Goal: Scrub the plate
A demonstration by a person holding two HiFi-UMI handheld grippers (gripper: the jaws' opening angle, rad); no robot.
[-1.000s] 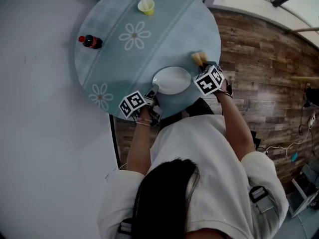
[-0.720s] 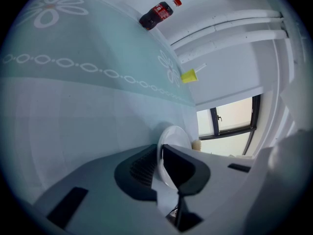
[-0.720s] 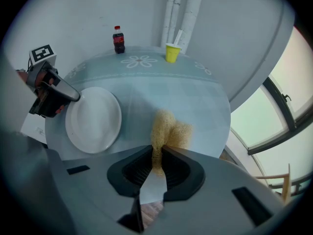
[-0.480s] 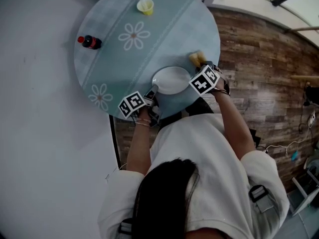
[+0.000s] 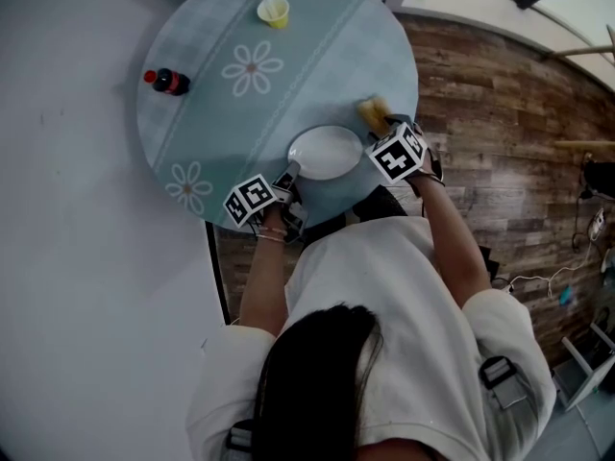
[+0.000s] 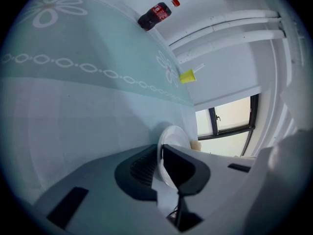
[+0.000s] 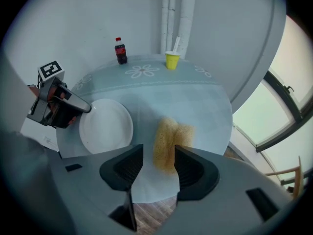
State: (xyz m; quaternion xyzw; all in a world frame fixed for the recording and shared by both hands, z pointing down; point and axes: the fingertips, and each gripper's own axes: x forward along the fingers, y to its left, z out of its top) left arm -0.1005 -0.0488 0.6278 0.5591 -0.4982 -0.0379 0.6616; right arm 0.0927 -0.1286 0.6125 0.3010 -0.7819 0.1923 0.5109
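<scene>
A white plate (image 5: 327, 152) lies on the round table near its front edge. My left gripper (image 5: 292, 173) is shut on the plate's near-left rim; in the left gripper view the rim (image 6: 172, 135) runs between the jaws of that gripper (image 6: 160, 163). A yellow sponge (image 5: 372, 111) lies on the cloth just right of the plate. My right gripper (image 5: 382, 125) points steeply down over it. Its jaws have just been opening, and the sponge (image 7: 168, 138) lies loose between the jaws of the right gripper (image 7: 159, 163), with a gap on the left. The plate (image 7: 106, 126) shows beside it.
The table (image 5: 317, 56) carries a teal cloth with white flowers. A cola bottle (image 5: 165, 81) lies near the far left edge and a yellow cup with a straw (image 5: 274, 12) stands at the back. Wooden floor (image 5: 500, 113) lies to the right, past the table's edge.
The right gripper's marker cube has tipped slightly beside the sponge. The left gripper and the plate have kept still.
</scene>
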